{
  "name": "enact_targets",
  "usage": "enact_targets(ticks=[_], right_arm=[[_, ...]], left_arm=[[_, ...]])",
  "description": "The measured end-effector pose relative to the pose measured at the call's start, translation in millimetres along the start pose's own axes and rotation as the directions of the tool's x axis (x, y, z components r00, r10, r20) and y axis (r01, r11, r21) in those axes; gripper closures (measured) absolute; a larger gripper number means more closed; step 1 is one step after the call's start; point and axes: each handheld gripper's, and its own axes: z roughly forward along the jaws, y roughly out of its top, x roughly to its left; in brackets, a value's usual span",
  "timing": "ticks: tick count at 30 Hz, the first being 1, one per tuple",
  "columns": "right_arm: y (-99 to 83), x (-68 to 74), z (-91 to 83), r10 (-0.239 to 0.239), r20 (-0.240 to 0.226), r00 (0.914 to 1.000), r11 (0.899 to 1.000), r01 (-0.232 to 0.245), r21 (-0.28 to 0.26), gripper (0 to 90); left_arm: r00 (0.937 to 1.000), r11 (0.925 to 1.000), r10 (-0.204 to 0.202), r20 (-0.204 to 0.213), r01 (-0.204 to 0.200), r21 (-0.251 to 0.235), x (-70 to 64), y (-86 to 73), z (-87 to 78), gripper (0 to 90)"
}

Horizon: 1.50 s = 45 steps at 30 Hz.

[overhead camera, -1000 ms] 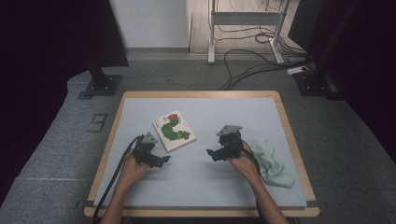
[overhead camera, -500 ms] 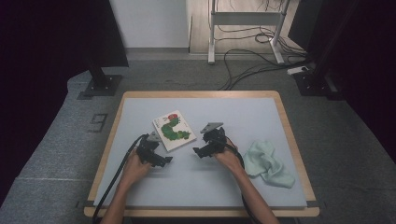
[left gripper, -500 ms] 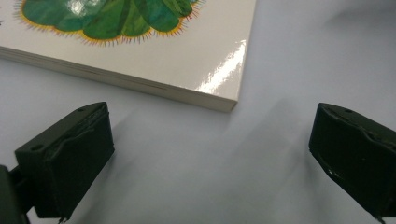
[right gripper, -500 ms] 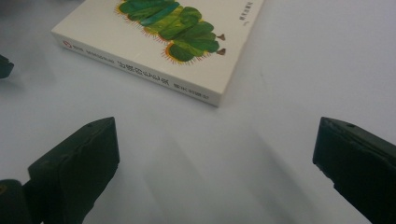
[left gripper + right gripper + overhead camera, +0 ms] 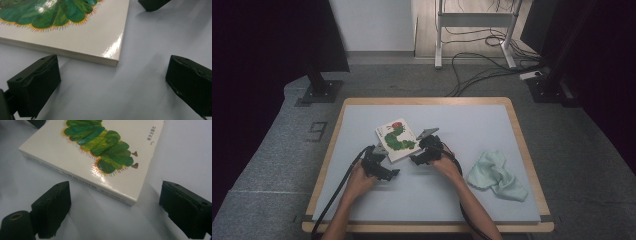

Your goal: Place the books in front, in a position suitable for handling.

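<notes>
A white picture book with a green caterpillar on its cover lies flat on the pale blue table mat. My left gripper sits at the book's near left corner, jaws open. In the left gripper view the book's corner lies just ahead of the left gripper, which holds nothing. My right gripper is at the book's near right edge. In the right gripper view the book's spine corner lies ahead of the open right gripper, apart from both jaws.
A crumpled pale green cloth lies on the mat to the right of my right hand. The mat sits in a wooden-edged table. Cables and stand legs lie on the floor beyond the far edge.
My right gripper has moved left, from beside the cloth to the book's near right edge. The left gripper has hardly moved. The book lies where it was.
</notes>
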Motion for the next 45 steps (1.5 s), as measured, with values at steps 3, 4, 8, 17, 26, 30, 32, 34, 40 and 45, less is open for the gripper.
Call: enact_targets(ticks=[3, 4, 8, 17, 26, 30, 32, 34, 40, 45], right_arm=[[1.2, -0.4, 0.2, 0.002, -0.05, 0.9988, 1.0, -0.003, -0.014, 13.9], [1.5, -0.6, -0.1, 0.008, -0.076, 0.9971, 1.0, -0.01, -0.019, 15.3], [2.3, 2.6, -0.3, 0.011, -0.073, 0.9973, 1.0, -0.012, -0.012, 14.8], [-2.9, 16.1, -6.2, -0.033, -0.058, 0.9978, 0.999, 0.033, 0.006, 14.1], [-15.8, 32.2, -19.5, -0.057, -0.087, 0.9946, 0.998, 0.058, 0.011, 13.6], [-22.5, 40.0, -26.1, -0.066, -0.101, 0.9927, 0.998, 0.067, 0.008, 13.2], [-26.4, 44.3, -29.7, -0.067, -0.107, 0.9919, 0.998, 0.068, 0.004, 13.1], [-31.4, 48.8, -33.7, -0.068, -0.118, 0.9908, 0.998, 0.067, -0.007, 12.9], [-44.7, 63.0, -45.3, -0.07, -0.138, 0.9879, 0.997, 0.068, -0.023, 12.8], [-55.3, 79.6, -54.8, -0.069, -0.146, 0.9869, 0.997, 0.065, -0.029, 11.6]], left_arm=[[0.9999, 0.9999, 0.007, 0.011, -0.007, -0.015, -1.2, -0.1, 1.4, 0.0], [0.9999, 0.9999, 0.011, 0.008, -0.011, -0.013, -1.8, 0.0, 1.6, 0.0], [0.9996, 0.9999, 0.01, 0.024, -0.01, -0.011, 0.2, -0.6, 0.4, 0.0], [0.9994, 0.9996, 0.017, 0.03, -0.017, 0.021, -1.5, -1.0, -3.0, 0.0], [0.9983, 0.9989, 0.042, 0.04, -0.043, 0.02, -7.1, -7.1, -7.4, 0.0], [0.9978, 0.9989, 0.043, 0.051, -0.044, 0.016, -11.0, -9.9, -9.8, 0.0], [0.9973, 0.9984, 0.052, 0.051, -0.053, 0.021, -13.8, -11.0, -10.9, 0.0], [0.997, 0.9982, 0.053, 0.057, -0.055, 0.023, -16.8, -12.1, -12.2, 0.0], [0.9956, 0.9994, 0.033, 0.088, -0.033, -0.007, -24.5, -18.5, -16.2, 0.0], [0.9968, 0.9993, 0.035, 0.073, -0.034, -0.014, -37.0, -23.4, -18.5, 0.0]])
